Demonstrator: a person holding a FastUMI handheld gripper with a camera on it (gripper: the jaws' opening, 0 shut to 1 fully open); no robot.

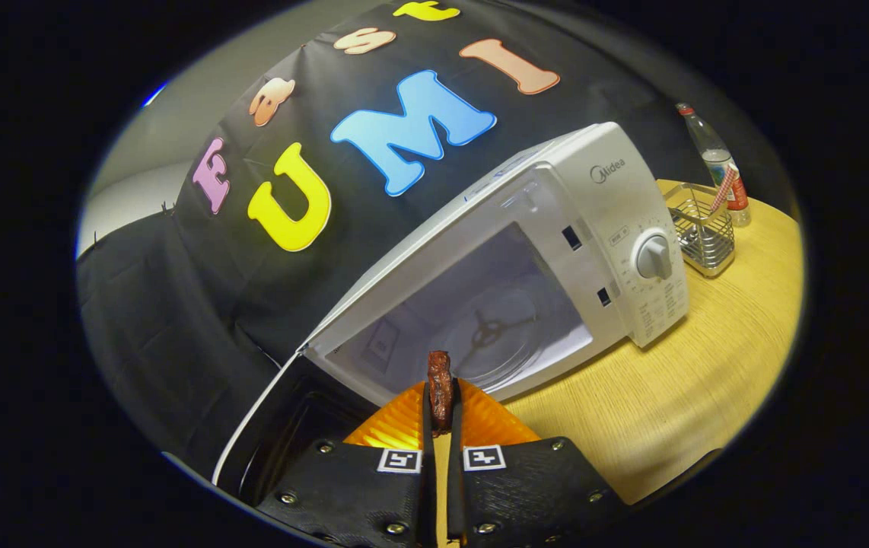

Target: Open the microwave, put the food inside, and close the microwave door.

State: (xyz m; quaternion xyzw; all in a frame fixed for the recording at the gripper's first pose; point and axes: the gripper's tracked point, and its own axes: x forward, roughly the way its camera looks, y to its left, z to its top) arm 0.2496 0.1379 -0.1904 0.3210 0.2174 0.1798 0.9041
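A white microwave (pixel 602 198) stands on a wooden table (pixel 678 396) with its door (pixel 267 426) swung wide open to the left. Its cavity shows a glass turntable (pixel 491 335) with nothing on it. My gripper (pixel 440 407) hovers just in front of the cavity's opening, shut on a small dark brown piece of food (pixel 440 387) that sticks up from between both fingertips. The view is tilted, so the microwave appears slanted.
To the right of the microwave stands a wire metal basket (pixel 701 228), and behind it a clear plastic bottle (pixel 720 164) with a red label. Bare tabletop stretches in front of the microwave's control panel with its round dial (pixel 654 257).
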